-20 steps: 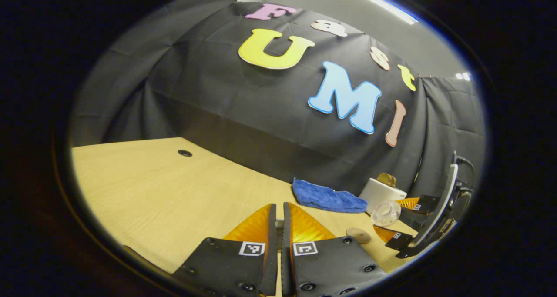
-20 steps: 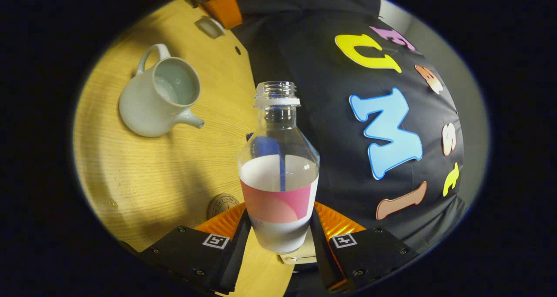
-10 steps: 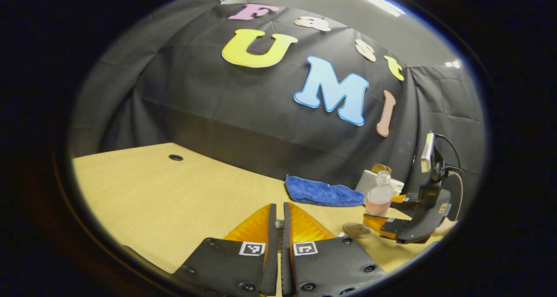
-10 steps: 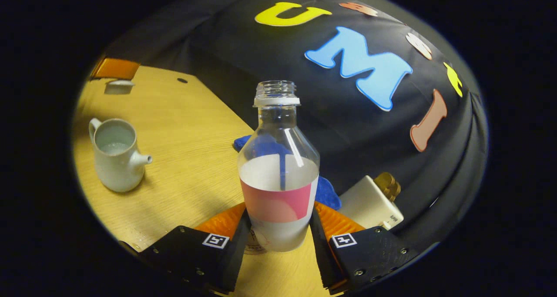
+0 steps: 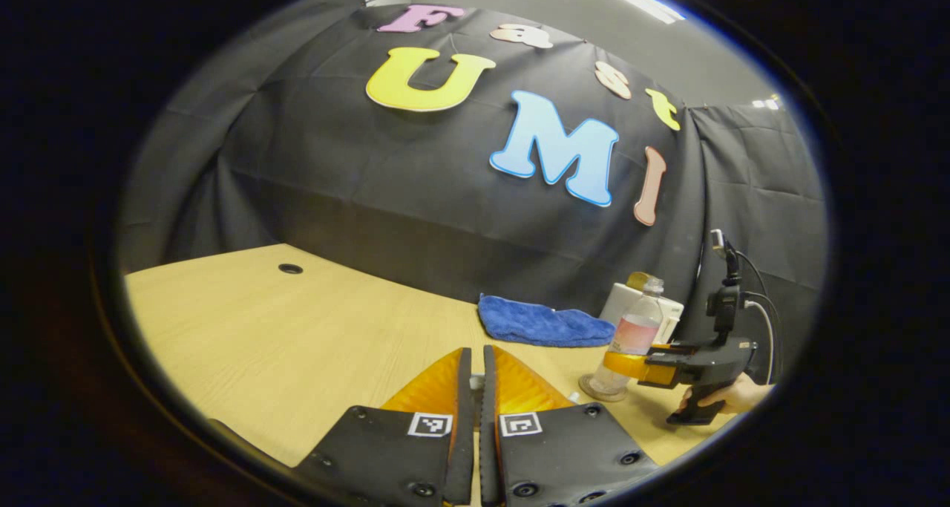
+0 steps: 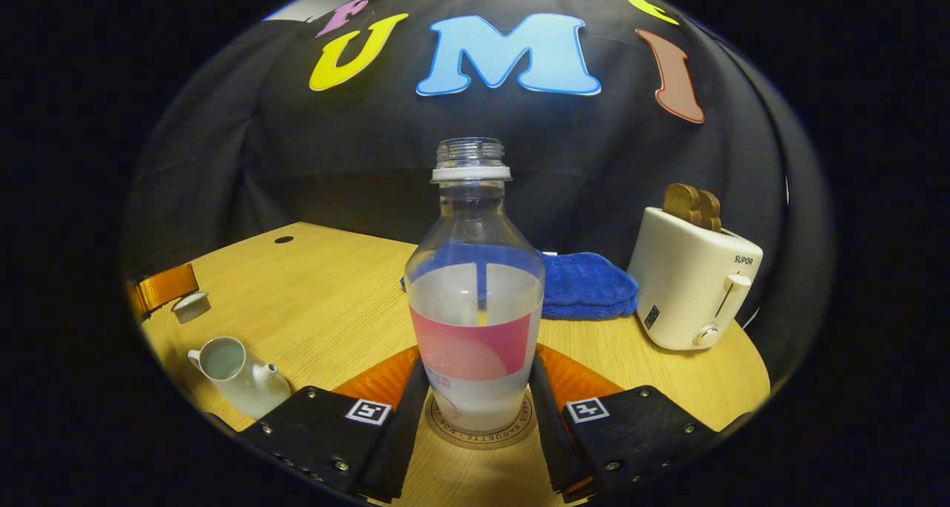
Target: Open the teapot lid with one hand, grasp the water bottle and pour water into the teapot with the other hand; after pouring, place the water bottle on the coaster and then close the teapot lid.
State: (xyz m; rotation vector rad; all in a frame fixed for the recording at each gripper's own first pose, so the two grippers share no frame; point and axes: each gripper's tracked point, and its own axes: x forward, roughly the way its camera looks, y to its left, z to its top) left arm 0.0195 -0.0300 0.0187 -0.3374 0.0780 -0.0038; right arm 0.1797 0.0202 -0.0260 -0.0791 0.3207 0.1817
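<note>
Water bottle set upright on the coaster, right tongs pinching it.

The right tongs [image 6: 475,407] pinch the uncapped, part-filled water bottle [image 6: 475,299] at its lower body; it stands on the round coaster [image 6: 482,433] on the desk [image 6: 334,314]. The left tongs [image 5: 472,388] are pressed together, nearly touching, over bare desk. The open white teapot [image 6: 237,377] sits at the left, its lid [image 6: 190,306] apart beyond it. A blue cloth [image 6: 586,284] and a white toaster [image 6: 690,284] lie behind the bottle.
</note>
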